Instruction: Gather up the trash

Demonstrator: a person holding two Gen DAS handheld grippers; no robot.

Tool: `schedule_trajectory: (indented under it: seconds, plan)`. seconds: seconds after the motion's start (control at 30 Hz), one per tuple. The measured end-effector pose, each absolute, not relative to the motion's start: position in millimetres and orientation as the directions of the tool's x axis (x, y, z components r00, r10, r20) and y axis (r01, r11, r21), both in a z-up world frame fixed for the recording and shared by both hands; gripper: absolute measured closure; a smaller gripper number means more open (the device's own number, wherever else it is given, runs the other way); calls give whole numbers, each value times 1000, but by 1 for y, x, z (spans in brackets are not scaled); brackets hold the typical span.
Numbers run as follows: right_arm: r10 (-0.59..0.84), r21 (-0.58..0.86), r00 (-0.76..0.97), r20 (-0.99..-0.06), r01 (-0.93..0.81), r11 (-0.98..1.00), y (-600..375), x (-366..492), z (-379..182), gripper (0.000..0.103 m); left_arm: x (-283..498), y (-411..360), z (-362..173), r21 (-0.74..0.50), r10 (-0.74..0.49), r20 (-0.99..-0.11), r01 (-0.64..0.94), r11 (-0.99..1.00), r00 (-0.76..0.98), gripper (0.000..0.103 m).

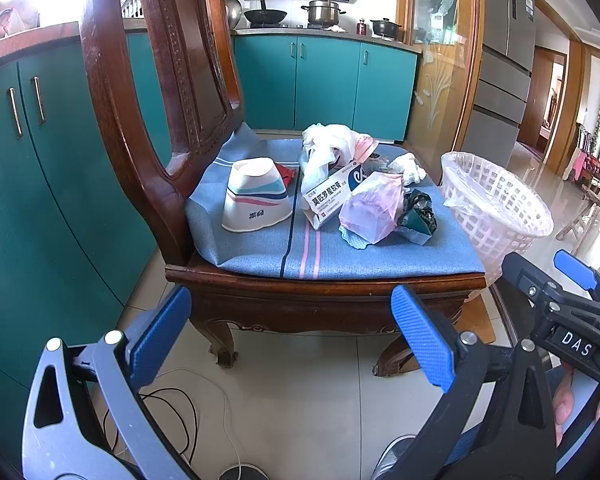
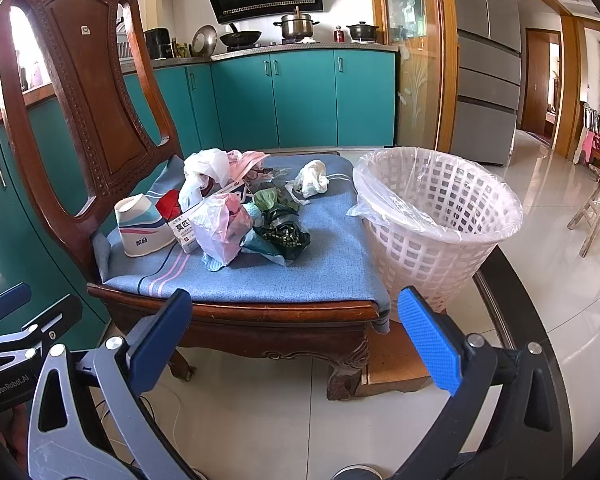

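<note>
The right gripper [image 2: 294, 338] fills the bottom of the frame, its blue-padded fingers [image 2: 428, 338] spread wide with nothing between them. Part of the left gripper [image 2: 16, 332] shows at the lower left edge. Above, in the centre, a carved wooden chair [image 2: 88, 92] carries a blue cushion [image 2: 300, 268] heaped with trash: an overturned paper bowl [image 2: 142, 224], a medicine box [image 2: 184, 230], a pink plastic bag [image 2: 220, 228], a dark crumpled bag [image 2: 282, 234], a white plastic bag [image 2: 204, 174] and a crumpled tissue [image 2: 312, 178]. Right of the cushion stands a lined white lattice wastebasket [image 2: 432, 256], touching the cushion's edge.
</note>
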State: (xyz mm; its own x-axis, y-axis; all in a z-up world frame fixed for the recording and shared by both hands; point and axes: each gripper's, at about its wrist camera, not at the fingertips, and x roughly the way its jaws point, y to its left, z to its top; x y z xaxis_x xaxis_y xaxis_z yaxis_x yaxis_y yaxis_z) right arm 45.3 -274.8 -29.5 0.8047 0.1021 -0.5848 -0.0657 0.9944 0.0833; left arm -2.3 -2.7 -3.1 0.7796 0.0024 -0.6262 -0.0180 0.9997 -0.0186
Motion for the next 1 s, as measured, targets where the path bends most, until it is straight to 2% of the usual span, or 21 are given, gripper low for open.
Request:
schedule_trajectory:
  seconds: [1.0]
  plan:
    - [103, 81, 804, -586, -69, 994, -275, 45, -31, 3, -1, 0, -4, -21, 2, -629, -20, 1000, 778, 3]
